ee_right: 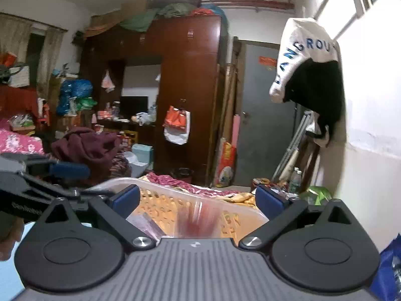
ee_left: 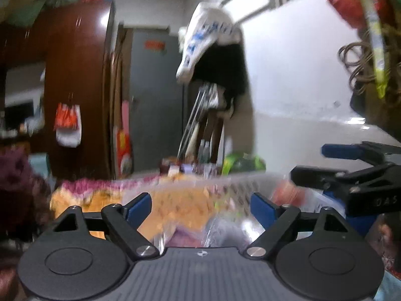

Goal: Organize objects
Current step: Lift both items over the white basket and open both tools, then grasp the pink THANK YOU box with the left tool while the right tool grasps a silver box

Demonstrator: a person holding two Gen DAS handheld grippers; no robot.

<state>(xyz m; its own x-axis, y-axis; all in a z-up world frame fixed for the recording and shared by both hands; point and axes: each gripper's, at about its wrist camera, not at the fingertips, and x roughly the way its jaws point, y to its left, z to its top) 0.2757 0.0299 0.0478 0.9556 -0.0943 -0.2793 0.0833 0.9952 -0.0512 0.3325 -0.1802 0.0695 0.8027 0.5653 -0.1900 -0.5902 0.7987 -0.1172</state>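
Risk: both grippers stand wide apart with nothing between their pads, so whatever is to be sorted next is secured by neither. A blurred reddish packet [ee_right: 198, 219] sits low in the clear plastic basket [ee_right: 225, 207], and the left wrist view is smeared throughout — a closing move made on so unsharp a view could pinch the basket wall or a loose plastic wrapper instead of one item.

A second hazard is a clash. In the left wrist view the right gripper [ee_left: 313, 165] stands at 3 o'clock, near the left gripper [ee_left: 201, 207]; converging on the same item could knock their fingers together.

Position: in the right wrist view the basket lies at 12 o'clock of the right gripper [ee_right: 198, 198], just ahead of and below its fingertips, on the patterned bedspread [ee_right: 190, 185]. The left gripper [ee_right: 70, 175] enters at 9 o'clock — apart from the basket rim, as far as can be told.
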